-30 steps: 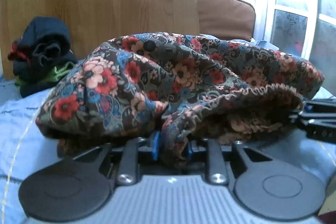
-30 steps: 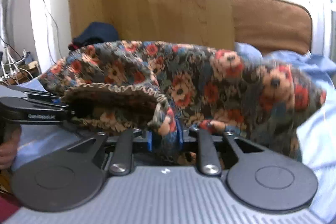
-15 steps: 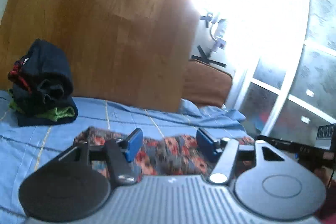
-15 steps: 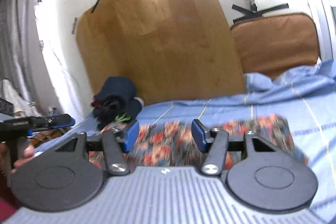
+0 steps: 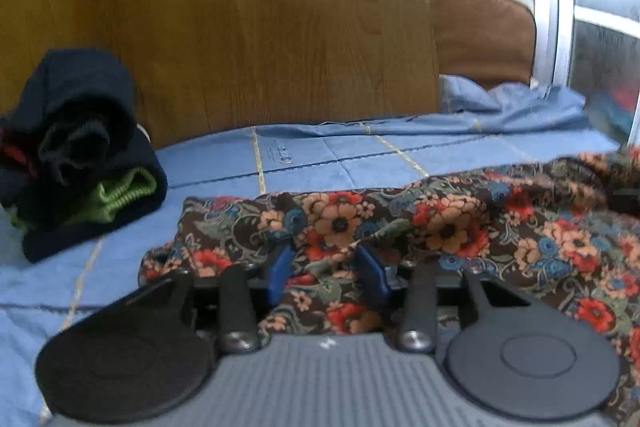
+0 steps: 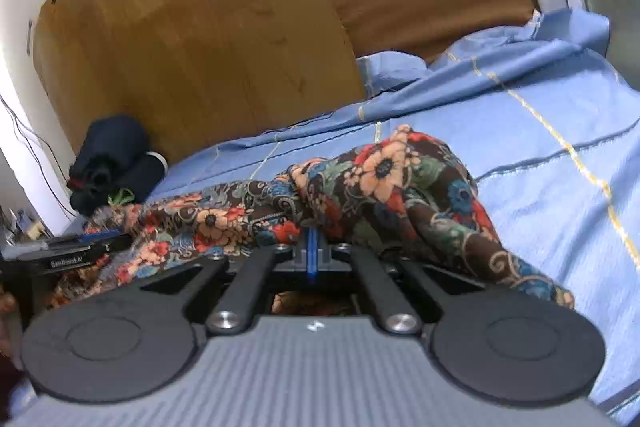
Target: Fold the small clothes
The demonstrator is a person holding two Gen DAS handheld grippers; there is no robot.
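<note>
Left-wrist view: the left gripper (image 5: 326,273) hovers over the near edge of a floral garment (image 5: 460,223), its blue pads (image 5: 280,273) part-way apart and closing, with a ridge of cloth between them; whether they press it is unclear. On the right-wrist camera, the right gripper (image 6: 312,253) is fully closed, its pads together at a fold of the garment lying on a blue bedsheet (image 6: 540,155). A dark pile of folded clothes (image 5: 76,155) sits blurred beside a wooden board (image 5: 240,19).
</note>
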